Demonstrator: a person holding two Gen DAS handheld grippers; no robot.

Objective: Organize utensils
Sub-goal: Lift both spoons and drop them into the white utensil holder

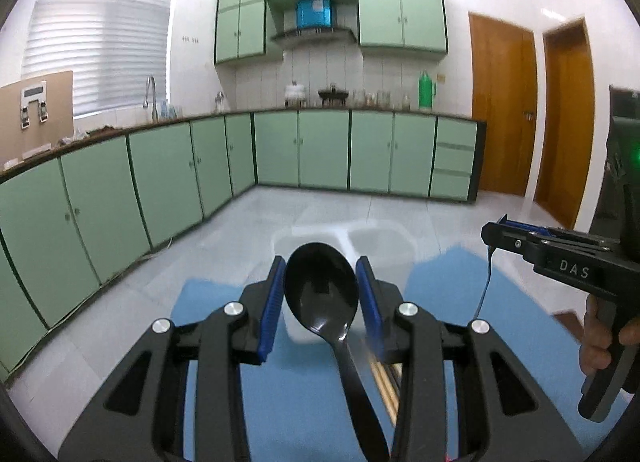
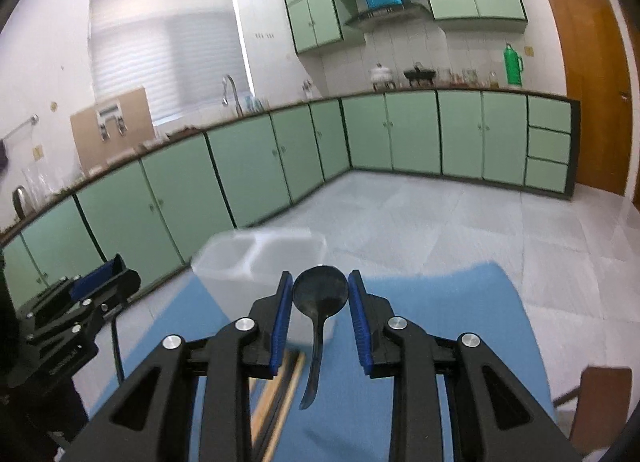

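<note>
Each of the 2 grippers pinches a glossy black plastic spoon by its bowl, handle hanging down. The left gripper (image 1: 321, 285) clamps the larger spoon (image 1: 320, 290); the right gripper (image 2: 320, 296) clamps a smaller spoon (image 2: 320, 294). Both hang above the blue mat (image 2: 440, 302), near its far edge, where a translucent 2-compartment bin (image 2: 256, 258) stands.

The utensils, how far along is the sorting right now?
Nothing looks sorted yet: what shows of the clear two-compartment bin appears empty. In hand: the left gripper holds a black spoon by its bowl, and the right gripper holds another black spoon the same way, both lifted off the blue mat. Left: drop both in, then the chopsticks on the mat.
</note>
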